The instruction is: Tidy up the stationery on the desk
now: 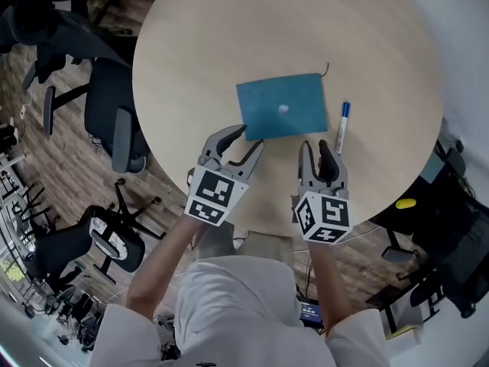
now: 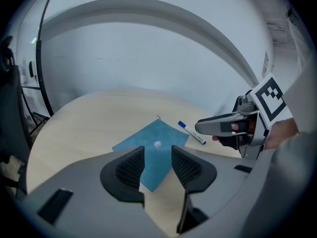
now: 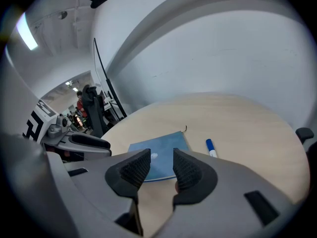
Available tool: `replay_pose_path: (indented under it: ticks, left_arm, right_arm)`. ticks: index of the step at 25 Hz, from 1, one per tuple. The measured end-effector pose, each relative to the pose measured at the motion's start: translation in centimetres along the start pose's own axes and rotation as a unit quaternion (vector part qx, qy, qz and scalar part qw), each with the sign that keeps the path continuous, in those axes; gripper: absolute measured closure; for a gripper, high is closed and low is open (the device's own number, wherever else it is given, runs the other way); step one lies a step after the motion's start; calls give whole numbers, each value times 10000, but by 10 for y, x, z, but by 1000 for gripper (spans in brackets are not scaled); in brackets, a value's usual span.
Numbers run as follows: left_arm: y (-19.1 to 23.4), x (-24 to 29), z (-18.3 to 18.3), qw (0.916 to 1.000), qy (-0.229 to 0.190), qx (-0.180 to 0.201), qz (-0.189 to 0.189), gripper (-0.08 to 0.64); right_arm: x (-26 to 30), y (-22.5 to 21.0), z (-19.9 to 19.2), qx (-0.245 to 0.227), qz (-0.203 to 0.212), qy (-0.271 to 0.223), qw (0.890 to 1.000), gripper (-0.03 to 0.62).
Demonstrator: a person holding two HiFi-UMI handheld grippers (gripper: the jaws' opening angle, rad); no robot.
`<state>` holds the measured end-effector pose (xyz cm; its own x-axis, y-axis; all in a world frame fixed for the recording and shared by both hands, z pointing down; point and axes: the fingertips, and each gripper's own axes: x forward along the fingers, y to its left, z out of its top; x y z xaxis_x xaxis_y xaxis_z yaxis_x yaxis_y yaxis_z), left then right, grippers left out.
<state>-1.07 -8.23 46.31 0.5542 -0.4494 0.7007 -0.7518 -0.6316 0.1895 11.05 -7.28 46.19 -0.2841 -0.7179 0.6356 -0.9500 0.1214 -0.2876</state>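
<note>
Pale round table (image 1: 229,37) bearing blue notebook (image 1: 281,107), maybe a folder, pen (image 1: 344,126) just right; chairs (image 1: 114,121), plank floor (image 1: 46,151) left; left gripper (image 1: 248,138), right gripper (image 1: 316,145) agape, empty.

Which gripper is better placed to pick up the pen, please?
Right, I think: the right gripper, open and empty, is close to the pen; the left gripper is at the opposite corner of the blue notebook.
</note>
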Motion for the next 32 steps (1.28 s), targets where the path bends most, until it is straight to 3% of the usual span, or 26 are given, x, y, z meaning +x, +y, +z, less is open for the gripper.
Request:
replay_pose_path:
  ticks: [4, 7, 14, 22, 32]
  left_arm:
    - [11, 21, -3, 10000, 70, -41, -39, 376]
    - [14, 35, -3, 9998, 84, -110, -165, 329]
    - [40, 56, -8, 9993, 159, 344, -54, 305]
    - [70, 80, -6, 9978, 262, 601, -91, 305]
    - [71, 103, 2, 9817, 684, 1653, -654, 307]
  right_arm:
    - [17, -10, -6, 65, -110, 73, 9999, 448]
    - [26, -15, -9, 105, -196, 120, 9997, 442]
    - [43, -16, -27, 260, -292, 322, 9987, 436]
    - [49, 0, -52, 568, -246, 675, 9958, 432]
    - [63, 22, -77, 1248, -120, 910, 9879, 428]
